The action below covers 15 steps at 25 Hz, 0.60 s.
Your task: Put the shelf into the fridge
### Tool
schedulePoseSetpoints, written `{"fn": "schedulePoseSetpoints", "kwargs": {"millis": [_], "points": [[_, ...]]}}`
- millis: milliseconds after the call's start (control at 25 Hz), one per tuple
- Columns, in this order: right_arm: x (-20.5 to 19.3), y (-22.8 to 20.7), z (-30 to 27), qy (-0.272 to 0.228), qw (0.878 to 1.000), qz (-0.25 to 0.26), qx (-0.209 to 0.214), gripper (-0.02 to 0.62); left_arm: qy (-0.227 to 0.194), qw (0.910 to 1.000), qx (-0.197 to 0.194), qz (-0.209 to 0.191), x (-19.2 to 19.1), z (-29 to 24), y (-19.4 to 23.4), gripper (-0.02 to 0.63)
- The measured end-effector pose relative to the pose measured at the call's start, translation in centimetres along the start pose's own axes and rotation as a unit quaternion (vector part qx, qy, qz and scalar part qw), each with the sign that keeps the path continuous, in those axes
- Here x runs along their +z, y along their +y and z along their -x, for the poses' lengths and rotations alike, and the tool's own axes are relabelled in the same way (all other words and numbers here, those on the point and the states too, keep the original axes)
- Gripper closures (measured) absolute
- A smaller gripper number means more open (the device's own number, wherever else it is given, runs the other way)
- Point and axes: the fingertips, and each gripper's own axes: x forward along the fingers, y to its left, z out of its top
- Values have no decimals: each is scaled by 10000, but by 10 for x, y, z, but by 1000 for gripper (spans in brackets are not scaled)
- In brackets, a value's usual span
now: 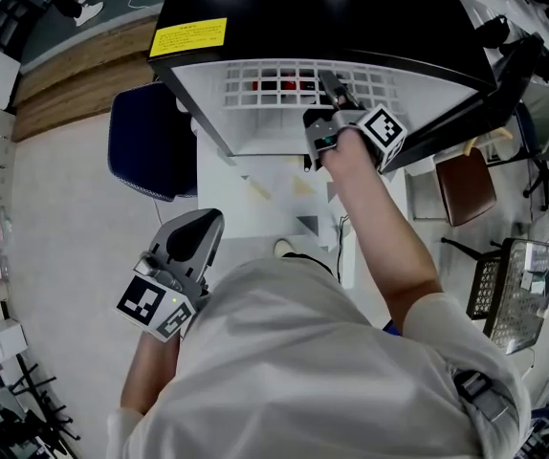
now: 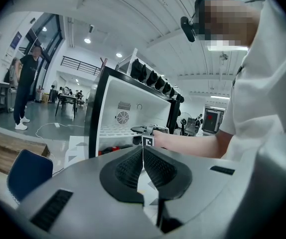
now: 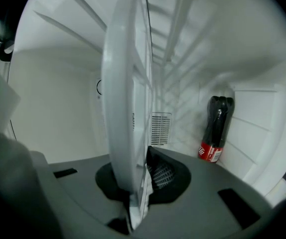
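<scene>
White grid under the clamp: pinching the front rim of the shelf (image 1: pixel 274 84) with the right hand-held gripper (image 1: pixel 332 92), pads pressing on that rim from both sides. Holding the shelf flat and high inside the open black fridge (image 1: pixel 322 8), partway into the white cavity. Looking along it edge-on in the right gripper view, straight toward the vent grille (image 3: pixel 159 129) on the back wall. Showing, below the shelf and near the back, a dark bottle (image 3: pixel 215 128) with a red label, its red also glimpsed through the grid from the head view. Hanging back with the left hand-held gripper (image 2: pixel 143 156) near the person's waist, well apart from the fridge, jaws pressed together on nothing. Standing just right of a blue chair (image 1: pixel 145 142) beside the fridge.
</scene>
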Motion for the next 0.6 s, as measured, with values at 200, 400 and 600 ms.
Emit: {"fn": "schedulePoseSetpoints", "kwargs": {"millis": [200,400,600], "points": [[2,0,-2,-14,10000,68,19,563,-9,10000,34,43,-1,3,2,586],[2,2,-2,-36,9998,207,76,562,-30,10000,-1,39,0,8,0,586],[-1,-1,2,8,9991,426,90,489,-58,10000,-20,51,-2,19,1,586]]}}
